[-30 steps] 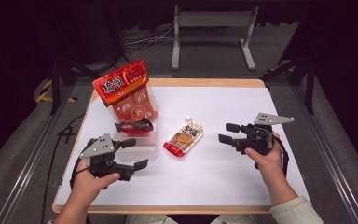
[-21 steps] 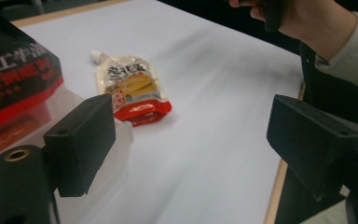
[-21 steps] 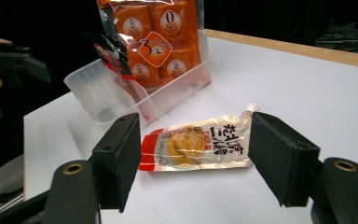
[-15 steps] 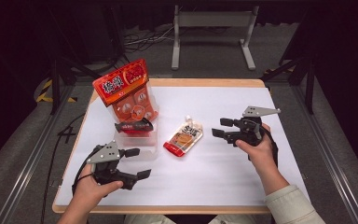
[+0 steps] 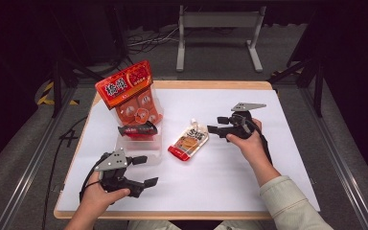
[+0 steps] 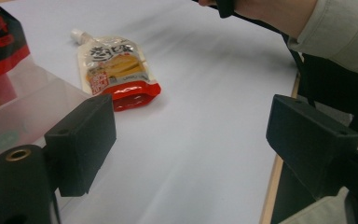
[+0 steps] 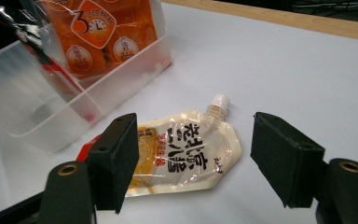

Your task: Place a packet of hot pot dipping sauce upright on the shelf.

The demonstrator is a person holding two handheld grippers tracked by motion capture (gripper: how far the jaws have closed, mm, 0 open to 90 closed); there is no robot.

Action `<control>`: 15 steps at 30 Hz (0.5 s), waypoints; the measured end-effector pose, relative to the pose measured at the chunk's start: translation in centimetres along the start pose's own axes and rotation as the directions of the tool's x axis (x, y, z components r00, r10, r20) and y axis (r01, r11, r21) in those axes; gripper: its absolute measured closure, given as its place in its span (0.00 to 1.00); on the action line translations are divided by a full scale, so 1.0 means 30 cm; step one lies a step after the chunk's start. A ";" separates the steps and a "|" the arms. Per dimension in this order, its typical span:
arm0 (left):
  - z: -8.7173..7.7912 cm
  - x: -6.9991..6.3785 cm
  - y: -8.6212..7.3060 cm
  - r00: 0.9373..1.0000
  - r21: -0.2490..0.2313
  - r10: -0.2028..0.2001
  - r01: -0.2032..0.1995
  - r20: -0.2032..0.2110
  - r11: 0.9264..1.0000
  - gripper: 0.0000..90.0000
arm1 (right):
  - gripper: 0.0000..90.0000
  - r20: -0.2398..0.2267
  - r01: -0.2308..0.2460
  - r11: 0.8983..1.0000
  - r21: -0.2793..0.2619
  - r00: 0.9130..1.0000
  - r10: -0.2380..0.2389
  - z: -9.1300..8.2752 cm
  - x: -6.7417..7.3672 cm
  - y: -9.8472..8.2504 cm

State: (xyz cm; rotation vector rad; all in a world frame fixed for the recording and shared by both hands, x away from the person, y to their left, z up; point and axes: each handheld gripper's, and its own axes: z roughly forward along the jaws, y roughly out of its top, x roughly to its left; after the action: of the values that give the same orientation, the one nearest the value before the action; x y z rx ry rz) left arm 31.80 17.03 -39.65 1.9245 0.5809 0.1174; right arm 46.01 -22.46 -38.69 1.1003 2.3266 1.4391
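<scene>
The right gripper (image 5: 214,123) has been sliding in on the spout pouch (image 5: 189,139), jaws apart; the left gripper (image 5: 143,171) is backing off, also gaping, so a grab looks imminent.

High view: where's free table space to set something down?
Free: the far right of the white table, beyond the right tongs, and the near strip between both hands. Crowded: left side, around the clear bin, orange snack bag and spouted pouch.
</scene>
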 end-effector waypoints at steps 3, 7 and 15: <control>0.003 0.003 -0.005 1.000 0.002 -0.004 0.004 0.002 1.000 0.19 | 0.37 -0.020 -0.037 0.999 0.011 0.999 0.037 0.033 -0.008 -0.003; 0.011 0.003 -0.008 1.000 0.008 -0.004 0.004 0.005 1.000 0.19 | 0.41 -0.002 -0.052 0.998 0.033 0.999 0.052 0.068 -0.019 -0.008; 0.017 0.003 -0.011 1.000 0.010 -0.005 0.005 0.010 1.000 0.19 | 0.44 0.052 -0.034 0.999 0.033 0.998 0.032 0.127 -0.036 -0.023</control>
State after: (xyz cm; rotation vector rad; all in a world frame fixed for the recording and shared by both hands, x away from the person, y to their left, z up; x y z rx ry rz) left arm 31.95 16.75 -40.18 1.9324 0.5808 0.1012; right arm 48.39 -20.74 -41.43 1.1761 2.3167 1.3705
